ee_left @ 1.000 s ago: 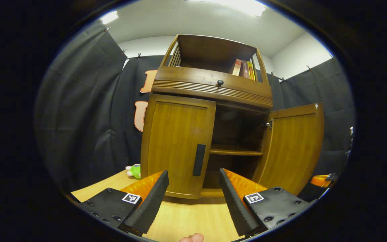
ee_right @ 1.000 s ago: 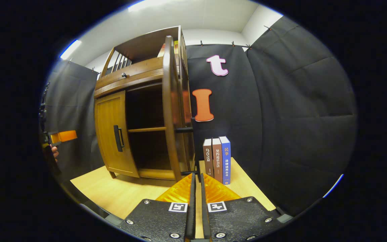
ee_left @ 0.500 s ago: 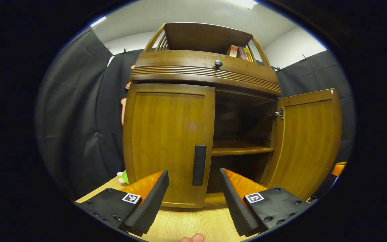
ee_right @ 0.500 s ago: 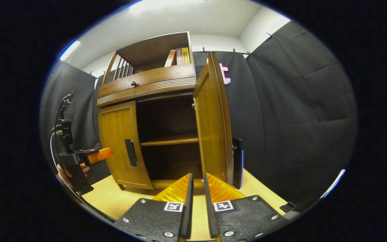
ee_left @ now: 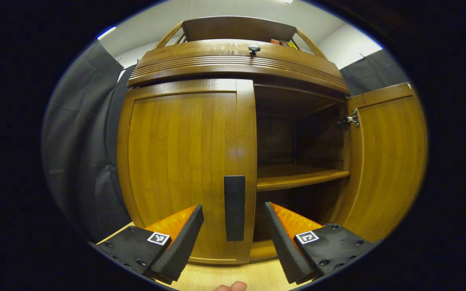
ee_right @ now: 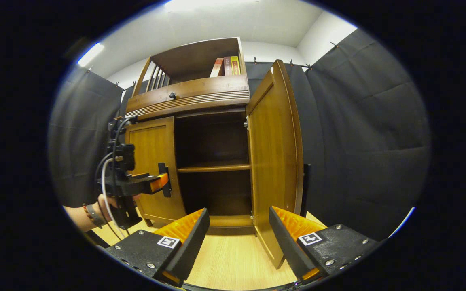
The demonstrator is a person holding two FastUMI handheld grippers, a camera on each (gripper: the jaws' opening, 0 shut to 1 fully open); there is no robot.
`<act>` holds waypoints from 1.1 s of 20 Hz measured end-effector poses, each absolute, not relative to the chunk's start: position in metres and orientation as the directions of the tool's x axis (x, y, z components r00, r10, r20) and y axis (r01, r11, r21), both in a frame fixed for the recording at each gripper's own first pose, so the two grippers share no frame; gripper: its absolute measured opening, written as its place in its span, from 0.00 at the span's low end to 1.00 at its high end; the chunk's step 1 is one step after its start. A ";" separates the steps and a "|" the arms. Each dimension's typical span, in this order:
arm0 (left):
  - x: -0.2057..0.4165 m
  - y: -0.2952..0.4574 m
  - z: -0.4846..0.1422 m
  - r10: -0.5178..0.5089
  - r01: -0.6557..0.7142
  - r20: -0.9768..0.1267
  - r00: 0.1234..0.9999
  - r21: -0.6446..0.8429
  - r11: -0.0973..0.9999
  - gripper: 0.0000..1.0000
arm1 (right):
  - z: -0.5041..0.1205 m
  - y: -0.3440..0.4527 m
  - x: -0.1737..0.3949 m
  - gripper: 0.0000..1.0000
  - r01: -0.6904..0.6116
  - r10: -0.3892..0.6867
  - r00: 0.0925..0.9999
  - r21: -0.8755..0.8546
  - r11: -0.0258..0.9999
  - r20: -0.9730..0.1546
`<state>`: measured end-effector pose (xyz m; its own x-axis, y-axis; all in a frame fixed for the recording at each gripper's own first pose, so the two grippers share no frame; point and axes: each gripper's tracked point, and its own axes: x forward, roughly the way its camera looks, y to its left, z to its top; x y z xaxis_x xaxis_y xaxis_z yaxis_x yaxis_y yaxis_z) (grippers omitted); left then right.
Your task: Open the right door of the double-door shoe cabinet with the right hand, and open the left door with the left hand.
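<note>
The right door [ee_right: 275, 161] of the shoe cabinet [ee_left: 233, 68] stands swung wide, its inner face showing and the shelf [ee_left: 297, 178] behind it laid bare. The left door [ee_left: 184, 161] is shut flat against the frame. That half of the job is, by my reading, what remains.

The left gripper [ee_left: 233, 236] has its jaws spread wide and holding nothing. The dark handle [ee_left: 234, 208] on the left door sits straight ahead between them, its long axis upright, so the jaws straddle it from either side. In the right gripper view the left gripper [ee_right: 158, 182] seems to be right at the handle, though I cannot tell if it touches.

The right gripper [ee_right: 239, 236] hangs in front of the open cabinet over the pale wooden surface [ee_right: 233, 262], jaws apart and empty, well clear of the handle
</note>
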<state>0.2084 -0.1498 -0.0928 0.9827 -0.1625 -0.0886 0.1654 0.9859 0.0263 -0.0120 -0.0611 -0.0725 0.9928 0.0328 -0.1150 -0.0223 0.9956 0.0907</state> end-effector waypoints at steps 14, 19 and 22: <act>0.256 -0.159 -0.124 -0.178 0.183 -0.109 0.978 0.040 0.982 0.92 | -0.096 -0.037 -0.014 0.92 -0.047 0.073 0.984 0.156 0.987 -0.163; 0.253 -0.159 -0.123 -0.184 0.187 -0.092 0.978 0.022 0.982 0.53 | -0.088 -0.040 -0.016 0.92 -0.046 0.066 0.987 0.132 0.990 -0.146; 0.253 -0.158 -0.124 -0.168 0.170 -0.117 0.979 0.015 0.985 0.36 | -0.088 -0.044 -0.021 0.92 -0.035 0.052 0.988 0.119 0.992 -0.147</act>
<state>0.2532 -0.1580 -0.1244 0.9788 -0.1676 -0.1174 0.1704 0.9853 0.0148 -0.0213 -0.0438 -0.0879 0.9877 0.0523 -0.1471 -0.0347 0.9922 0.1194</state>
